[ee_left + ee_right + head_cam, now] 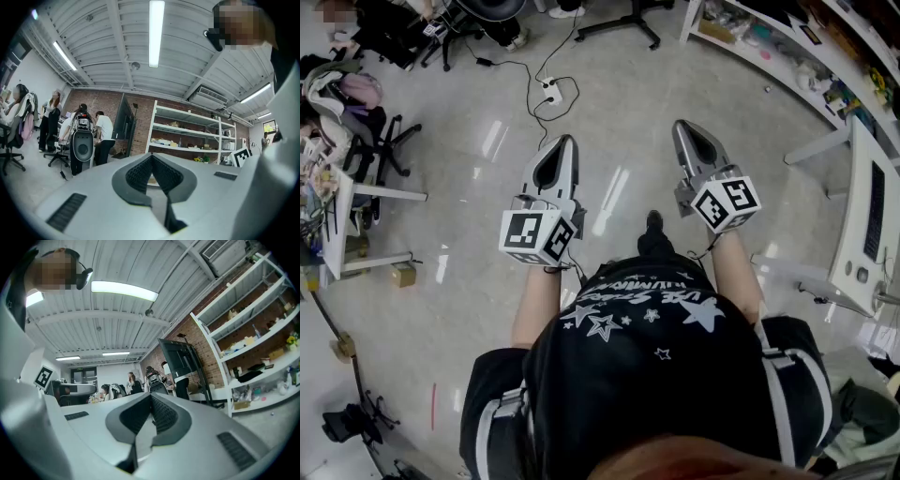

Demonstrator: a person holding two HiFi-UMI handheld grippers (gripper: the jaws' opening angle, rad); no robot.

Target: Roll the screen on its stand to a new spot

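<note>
Pale floor [628,103] runs to the brick wall [143,125], where the screen [179,358] on its stand is, well apart from both tools. Left gripper [566,141] and right gripper [683,126] are closed tight, holding nothing. I fear the stand may catch on the floor cable [530,67] and power strip [551,92]; people [104,133] stand just beside the screen.

Glossy floor [619,112], rough brick wall [93,99]
</note>
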